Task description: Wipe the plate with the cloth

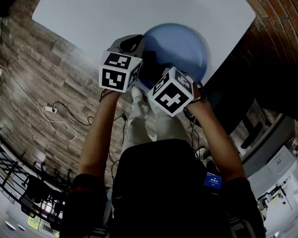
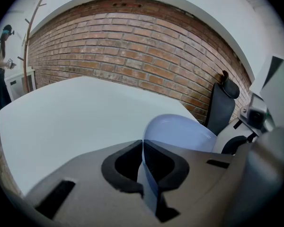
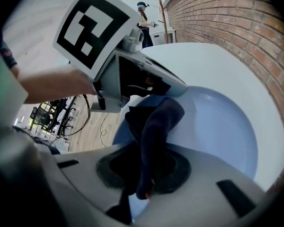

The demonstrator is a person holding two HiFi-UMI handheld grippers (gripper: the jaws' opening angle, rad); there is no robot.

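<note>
Seemingly mid-wipe: left gripper (image 2: 143, 171) jaws pinch the plate (image 2: 180, 131) rim; right gripper (image 3: 144, 170) jaws clamp the cloth (image 3: 156, 122) against it, with wiping probably unfinished.

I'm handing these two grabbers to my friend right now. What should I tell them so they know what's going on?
Left gripper: shut on the rim of the blue plate, steadying it.
Right gripper: shut on the dark cloth, which drapes onto the plate's inner surface near the left gripper.
Plate: at the near edge of the white table, partly past it.
Done: both things are gripped and the cloth is on the plate. How much has been wiped cannot be told.
Left: probably sweep the cloth across the rest of the plate while the left gripper holds on.
</note>
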